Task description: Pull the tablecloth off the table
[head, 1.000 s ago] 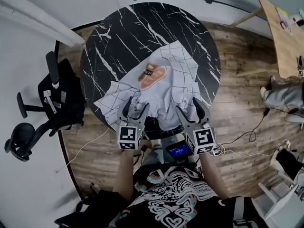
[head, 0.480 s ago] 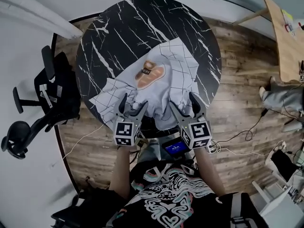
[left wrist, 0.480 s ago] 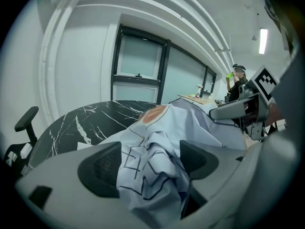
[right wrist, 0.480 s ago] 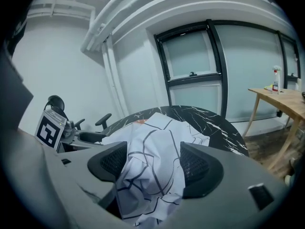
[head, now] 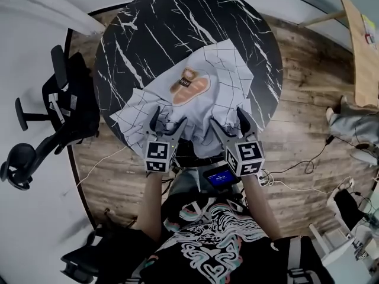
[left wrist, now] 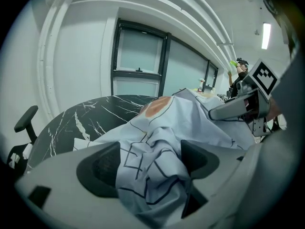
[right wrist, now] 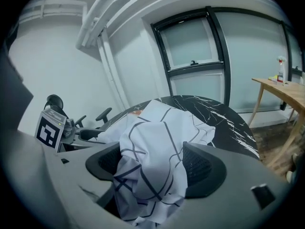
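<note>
While the tablecloth [head: 201, 93] still lies crumpled on the near half of the round black marble table [head: 148, 22], orange patch [head: 190, 86] facing up and front folds spilling over the edge towards the person, this job is far from over. The far half of the table is bare.

Now the tools: the left gripper [head: 169, 120] and right gripper [head: 228, 122] sit side by side at that near edge, both angled down into the cloth. Both sets of jaws have just been opening and now stand wide. Each gripper view shows a bunch of gridded fabric [left wrist: 152, 171] heaped between the pads [right wrist: 200, 166], loose rather than pinched.

So it looks like a fresh bite is being set up between pulls. The next move calls for both jaws to close firmly on those folds, then an even draw back and down past the rim so the cloth slides off without snagging.

Out to the left, an office chair [head: 53, 117] stands on the wooden floor [head: 296, 99], well clear.
</note>
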`<state>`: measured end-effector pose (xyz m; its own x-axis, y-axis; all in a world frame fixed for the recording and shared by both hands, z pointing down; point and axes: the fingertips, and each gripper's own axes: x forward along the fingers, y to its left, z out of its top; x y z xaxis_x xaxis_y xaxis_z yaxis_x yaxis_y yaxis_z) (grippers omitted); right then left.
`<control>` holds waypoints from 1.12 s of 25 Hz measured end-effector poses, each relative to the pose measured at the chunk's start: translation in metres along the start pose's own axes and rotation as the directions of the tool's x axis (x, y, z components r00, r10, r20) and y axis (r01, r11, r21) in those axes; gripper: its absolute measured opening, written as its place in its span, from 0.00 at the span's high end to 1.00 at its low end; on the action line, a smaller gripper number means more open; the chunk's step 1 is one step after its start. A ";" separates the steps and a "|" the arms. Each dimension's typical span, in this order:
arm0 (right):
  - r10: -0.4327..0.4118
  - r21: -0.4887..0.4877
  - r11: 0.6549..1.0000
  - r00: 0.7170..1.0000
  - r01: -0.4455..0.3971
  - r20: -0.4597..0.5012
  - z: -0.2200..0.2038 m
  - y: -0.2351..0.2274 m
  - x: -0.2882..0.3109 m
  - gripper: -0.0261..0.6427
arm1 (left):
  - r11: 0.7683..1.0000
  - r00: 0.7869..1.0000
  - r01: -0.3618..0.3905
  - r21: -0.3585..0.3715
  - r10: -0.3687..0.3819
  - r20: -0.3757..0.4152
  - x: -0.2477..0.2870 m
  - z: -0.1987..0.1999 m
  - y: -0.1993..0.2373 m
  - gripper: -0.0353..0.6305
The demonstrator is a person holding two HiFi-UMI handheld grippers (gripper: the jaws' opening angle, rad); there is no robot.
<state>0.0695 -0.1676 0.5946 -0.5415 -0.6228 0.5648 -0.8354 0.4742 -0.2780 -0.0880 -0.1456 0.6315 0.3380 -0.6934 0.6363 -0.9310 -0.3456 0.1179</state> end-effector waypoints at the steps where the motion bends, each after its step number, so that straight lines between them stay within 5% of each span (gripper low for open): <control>1: 0.006 0.007 1.000 1.000 -0.006 -0.006 -0.002 0.000 0.001 0.42 | 1.000 1.000 -0.001 -0.004 0.001 -0.001 0.001 -0.001 0.000 0.36; 6: 0.023 0.029 0.999 0.999 -0.022 -0.023 -0.008 0.001 0.005 0.42 | 1.000 1.000 0.009 -0.023 -0.010 -0.023 0.004 -0.006 -0.001 0.35; 12: 0.034 0.020 0.999 0.999 -0.033 -0.040 -0.012 0.000 0.010 0.42 | 0.998 0.999 -0.003 0.067 0.006 -0.044 0.012 -0.009 -0.004 0.35; 28: -0.015 0.073 0.997 0.997 0.020 -0.077 -0.025 -0.004 0.017 0.42 | 0.997 0.990 0.079 0.015 -0.077 -0.122 0.026 -0.025 -0.008 0.38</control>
<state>0.0660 -0.1646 0.6247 -0.5203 -0.5798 0.6270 -0.8509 0.4147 -0.3226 -0.0749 -0.1445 0.6662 0.3894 -0.5826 0.7134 -0.8989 -0.4091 0.1565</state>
